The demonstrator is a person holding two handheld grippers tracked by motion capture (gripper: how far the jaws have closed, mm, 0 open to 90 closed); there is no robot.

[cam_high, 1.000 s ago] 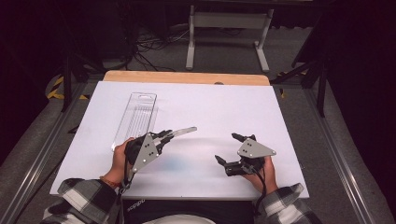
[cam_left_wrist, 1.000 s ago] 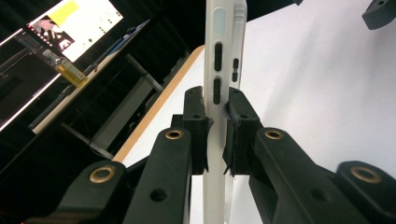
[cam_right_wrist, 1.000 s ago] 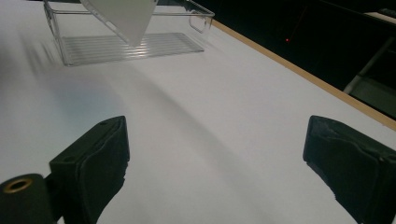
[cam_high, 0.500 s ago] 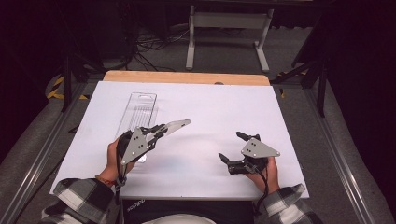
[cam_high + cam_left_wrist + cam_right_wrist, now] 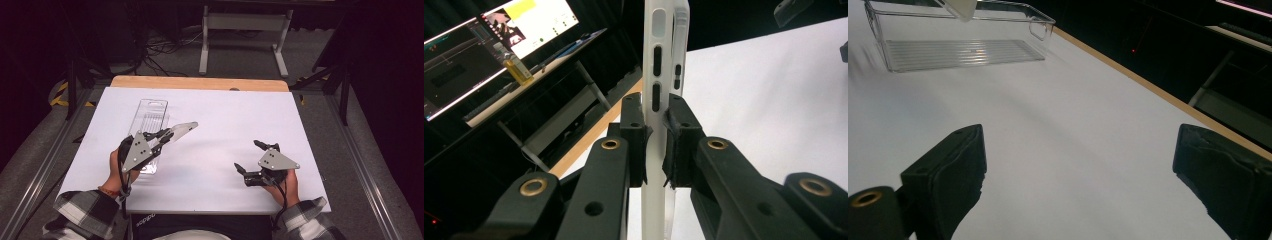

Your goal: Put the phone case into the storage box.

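A translucent white phone case (image 5: 658,60) stands edge-on between the pads of my left gripper (image 5: 656,120), which is shut on its lower end. From above, the case (image 5: 182,129) sticks out to the right of the left gripper (image 5: 167,135), held over the near end of a long clear plastic tray (image 5: 150,112). My right gripper (image 5: 247,156) rests low over the white table at the right, jaws wide open with nothing between them. In the right gripper view (image 5: 1080,150) the tray (image 5: 1040,22) lies far off, with a corner of the case (image 5: 960,7) above it.
The white board (image 5: 225,115) covers the table, with a wooden edge (image 5: 200,82) at the far side. Metal rails run along both sides. A metal stand and cables sit on the floor beyond. Monitors and a bottle (image 5: 516,67) stand on a desk in the left gripper view.
My left gripper has carried the phone case a little to the left and upward, bringing it over the near end of the clear tray. The right gripper has stayed put.
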